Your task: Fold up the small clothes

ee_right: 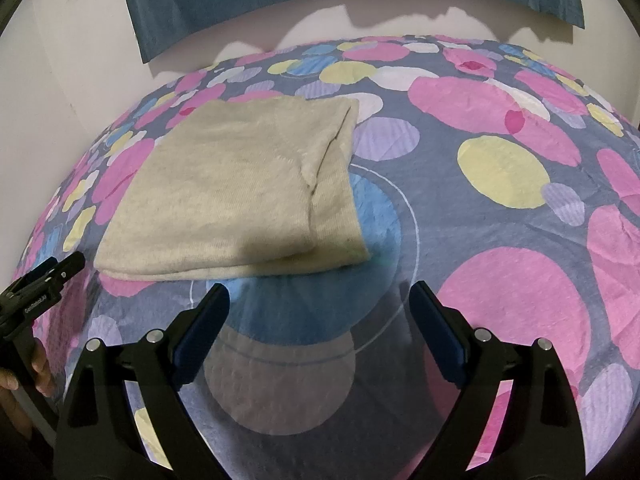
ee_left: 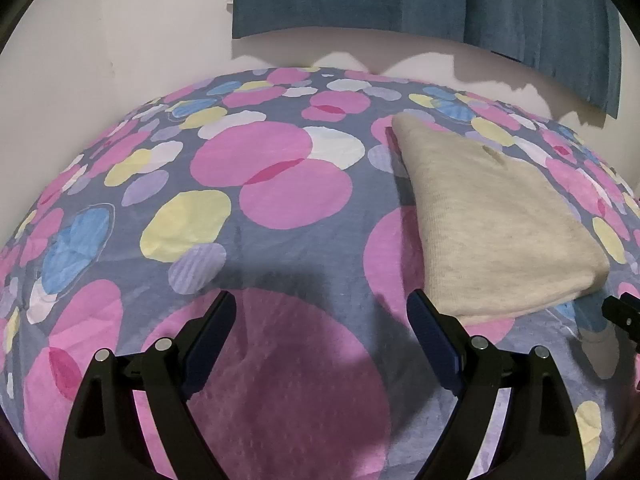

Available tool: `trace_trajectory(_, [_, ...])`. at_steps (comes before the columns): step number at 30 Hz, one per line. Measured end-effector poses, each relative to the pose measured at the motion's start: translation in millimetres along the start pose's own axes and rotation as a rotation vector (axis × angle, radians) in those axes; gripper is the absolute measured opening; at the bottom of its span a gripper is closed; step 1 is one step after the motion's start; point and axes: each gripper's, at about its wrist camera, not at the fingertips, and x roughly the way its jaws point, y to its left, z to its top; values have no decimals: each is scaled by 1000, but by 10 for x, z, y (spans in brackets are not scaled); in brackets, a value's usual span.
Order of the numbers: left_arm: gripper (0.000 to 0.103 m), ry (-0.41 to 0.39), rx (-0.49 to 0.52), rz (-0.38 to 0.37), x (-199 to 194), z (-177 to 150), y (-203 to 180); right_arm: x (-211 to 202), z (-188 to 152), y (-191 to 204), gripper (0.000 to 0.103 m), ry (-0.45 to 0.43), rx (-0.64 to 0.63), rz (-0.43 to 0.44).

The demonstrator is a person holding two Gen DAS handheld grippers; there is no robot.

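Both my hand-held grippers, left [ee_left: 322,320] and right [ee_right: 320,312], released, jaws wide, holding nothing. Beige folded garment [ee_right: 240,196] lies flat on bed [ee_right: 460,240], mid-bed, just ahead of grippers.

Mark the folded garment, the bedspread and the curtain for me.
folded garment [ee_right: 240,192], right wrist view, middle of top layer
bedspread [ee_left: 276,176], left wrist view, large pink circles
curtain [ee_left: 440,0], left wrist view, middle of cloth
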Motion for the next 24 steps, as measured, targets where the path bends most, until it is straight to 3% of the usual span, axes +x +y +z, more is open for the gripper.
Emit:
trace_trajectory(11, [86,-2,-9,-9,-3,3,8,18,-30,20,91,4,-6,2])
trace_trajectory(13, [86,-2,-15,18,-1,8,-4,20,-28,18,91,4,-8,3])
trace_trajectory(15, [87,-17,4,64,-17,9,-44,20,-26,17,91,4,-7,3])
trace_trajectory(19, [87,-82,6,36,-121,15,-34,26,-14,6,91,3,-9,14])
trace_trajectory(21, [87,-74,5,15,-120,48,-2,20,11,-19,91,2,-6,26])
trace_trajectory(24, [87,-35,-60,46,-24,131,203,-55,109,-125,91,-3,3,39])
